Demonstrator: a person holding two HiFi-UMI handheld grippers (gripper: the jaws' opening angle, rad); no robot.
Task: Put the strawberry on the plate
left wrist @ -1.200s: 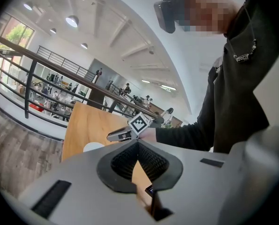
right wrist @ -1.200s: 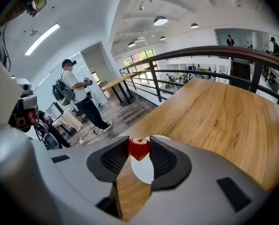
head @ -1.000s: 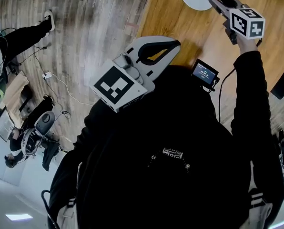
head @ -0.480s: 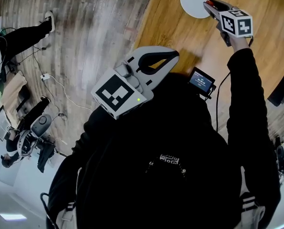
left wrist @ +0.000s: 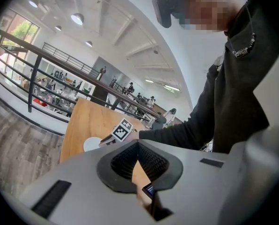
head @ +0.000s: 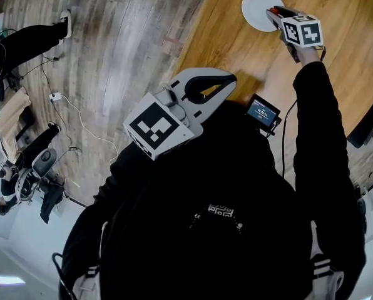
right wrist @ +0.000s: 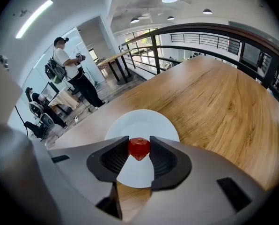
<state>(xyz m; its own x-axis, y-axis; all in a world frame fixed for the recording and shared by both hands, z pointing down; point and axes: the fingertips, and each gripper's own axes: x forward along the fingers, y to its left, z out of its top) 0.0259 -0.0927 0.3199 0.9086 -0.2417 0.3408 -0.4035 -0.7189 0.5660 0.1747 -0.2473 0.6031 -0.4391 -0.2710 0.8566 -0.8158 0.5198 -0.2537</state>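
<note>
Jaws of right gripper (right wrist: 139, 139) clamped on glossy red strawberry (right wrist: 139, 150) over round white plate (right wrist: 142, 121), grained wooden table (right wrist: 214, 107). Left gripper (left wrist: 138, 143) jaws together, empty.

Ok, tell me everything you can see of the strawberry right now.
The strawberry is small, glossy and deep red, tapering to a point at its lower end as seen in the right gripper view. The right gripper holds it, one pad pressed on each side. In that view it shows against the middle of the white plate; whether it touches the plate can't be told.
</note>
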